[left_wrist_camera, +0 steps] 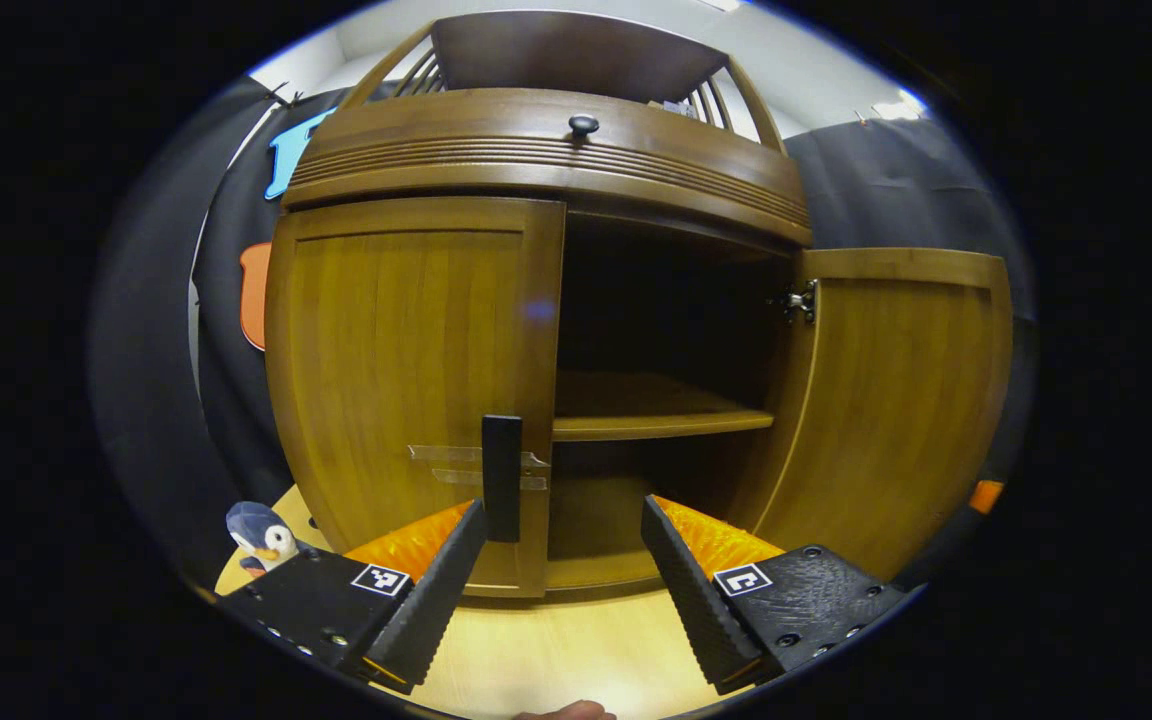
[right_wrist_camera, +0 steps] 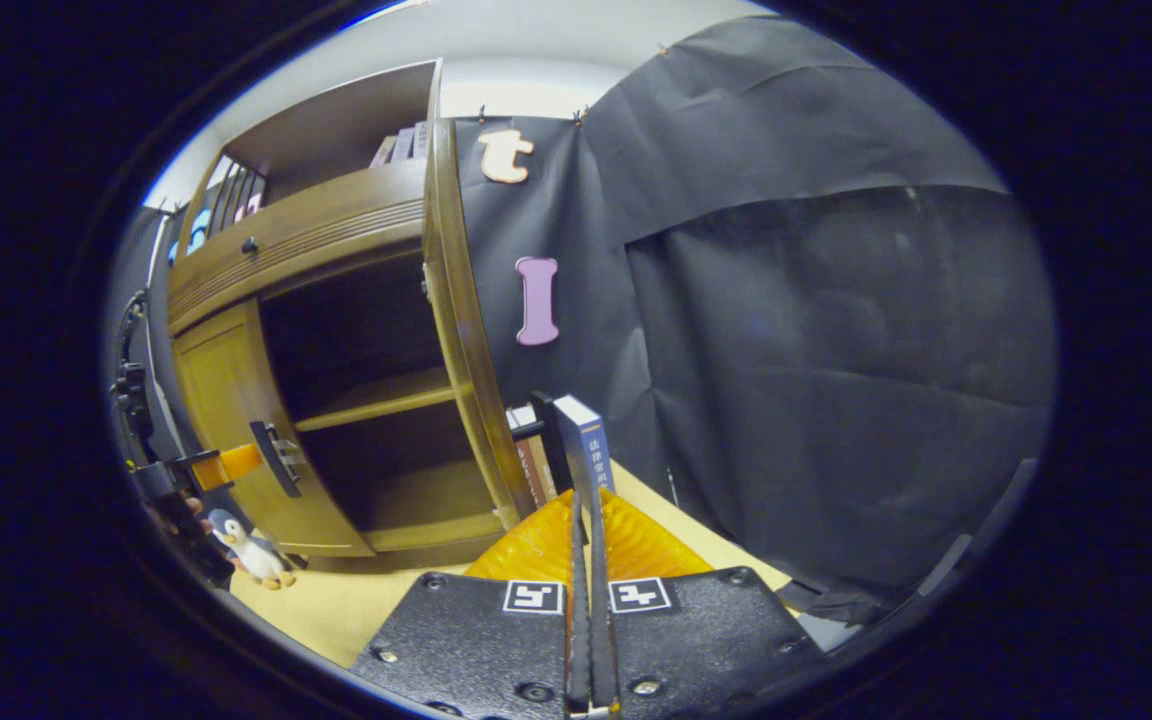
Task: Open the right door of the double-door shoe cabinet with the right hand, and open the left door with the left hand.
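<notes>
A wooden shoe cabinet (left_wrist_camera: 546,150) with two doors stands on a pale table (left_wrist_camera: 556,650). The right door (left_wrist_camera: 896,400) is already swung wide open, showing a dark inside with one bare shelf (left_wrist_camera: 656,412). The left door (left_wrist_camera: 406,390) is shut, so the step in hand looks like the second half of the task: opening that door with the left hand. In the left gripper view, the left gripper (left_wrist_camera: 564,520) has its two fingers spread apart and holds nothing. It points at the cabinet's middle. The door's dark upright handle (left_wrist_camera: 501,475) sits at the door's inner edge, just beside the left finger and a little above its tip, not yet between the two fingers. The next move likely calls for sliding the gripper slightly left so the handle falls between the fingers, closing on it, then pulling outward in an arc about the hinge on the door's far side. In the right gripper view, the right gripper (right_wrist_camera: 586,560) has its fingers pressed together on nothing, well apart from the cabinet and aimed past the open door's edge toward some upright books (right_wrist_camera: 581,440). A small toy penguin (left_wrist_camera: 261,535) stands on the table near the cabinet's left corner.
</notes>
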`<state>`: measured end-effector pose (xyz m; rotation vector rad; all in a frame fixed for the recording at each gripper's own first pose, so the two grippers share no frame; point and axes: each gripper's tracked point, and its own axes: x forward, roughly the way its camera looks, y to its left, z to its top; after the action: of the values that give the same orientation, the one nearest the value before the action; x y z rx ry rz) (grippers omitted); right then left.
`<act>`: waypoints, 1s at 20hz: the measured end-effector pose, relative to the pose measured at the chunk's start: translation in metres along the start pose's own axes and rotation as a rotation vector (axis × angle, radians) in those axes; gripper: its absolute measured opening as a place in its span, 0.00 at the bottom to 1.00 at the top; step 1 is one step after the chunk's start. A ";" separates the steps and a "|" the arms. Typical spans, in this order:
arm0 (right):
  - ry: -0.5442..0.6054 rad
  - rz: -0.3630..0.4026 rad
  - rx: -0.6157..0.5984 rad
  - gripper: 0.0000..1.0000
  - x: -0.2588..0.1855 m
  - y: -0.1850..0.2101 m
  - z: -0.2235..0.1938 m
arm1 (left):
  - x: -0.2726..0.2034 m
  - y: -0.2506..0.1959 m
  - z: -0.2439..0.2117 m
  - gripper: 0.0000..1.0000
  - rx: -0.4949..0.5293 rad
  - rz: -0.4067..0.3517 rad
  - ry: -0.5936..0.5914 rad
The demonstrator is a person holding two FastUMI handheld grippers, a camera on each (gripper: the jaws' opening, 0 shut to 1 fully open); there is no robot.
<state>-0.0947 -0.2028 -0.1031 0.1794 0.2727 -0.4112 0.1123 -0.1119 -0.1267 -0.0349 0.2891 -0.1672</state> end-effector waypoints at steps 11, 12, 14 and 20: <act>-0.062 -0.078 0.003 0.14 -0.028 -0.013 0.008 | 0.072 0.042 -0.033 0.95 0.038 0.074 0.044; -0.065 -0.073 -0.002 0.16 -0.030 -0.010 0.008 | 0.079 0.044 -0.028 0.95 0.043 0.070 0.021; -0.063 -0.064 -0.015 0.23 -0.031 -0.005 0.006 | 0.085 0.043 -0.025 0.95 0.059 0.063 0.004; -0.026 -0.011 -0.052 0.38 -0.024 0.021 -0.006 | 0.101 0.047 -0.023 0.43 0.073 0.067 -0.017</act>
<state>-0.1083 -0.1735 -0.0993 0.1215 0.2582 -0.4165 0.2084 -0.0825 -0.1800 0.0453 0.2669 -0.1110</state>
